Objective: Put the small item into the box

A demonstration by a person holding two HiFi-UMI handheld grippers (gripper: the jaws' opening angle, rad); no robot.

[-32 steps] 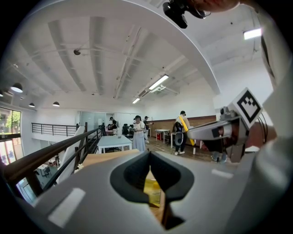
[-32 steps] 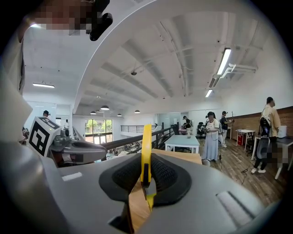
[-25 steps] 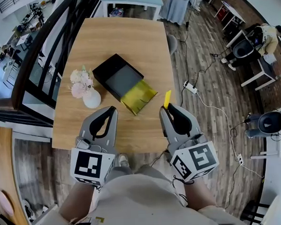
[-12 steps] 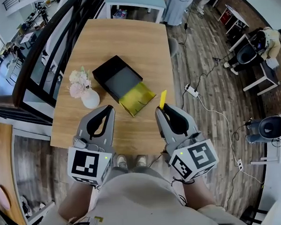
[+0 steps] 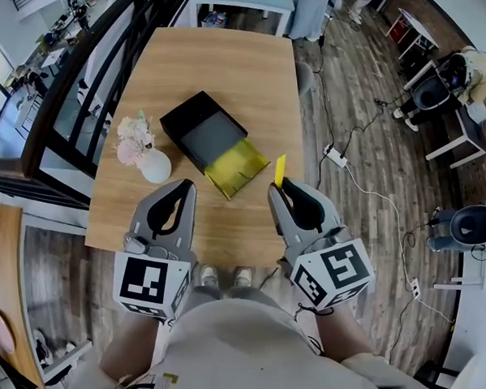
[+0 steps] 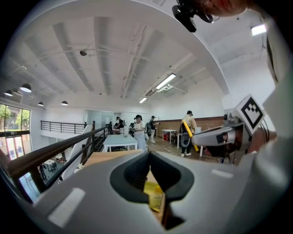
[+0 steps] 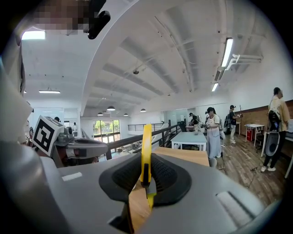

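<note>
Head view first: your right gripper is closed on the small yellow item, which sticks out past the fingertips as a thin strip pointing toward the far end of the table. The item hangs over the table's right edge, just beside the yellow flap of the black box but not touching it. Your left gripper sits near the table's front edge with its jaws together, short of the box, and the vase of flowers stands to its left.

Over to the left gripper view: the left gripper has its jaws pressed shut with nothing between them. Just beyond the tips you can see the yellow flap on the wood.

Now the right gripper view: the right gripper pinches the small yellow item on edge, squarely between the ribbed pads. The strip stands upright and rises well above the jaw tips, with its lower end showing below the pads. The table stretches ahead, and your left gripper shows off to the left.
</note>
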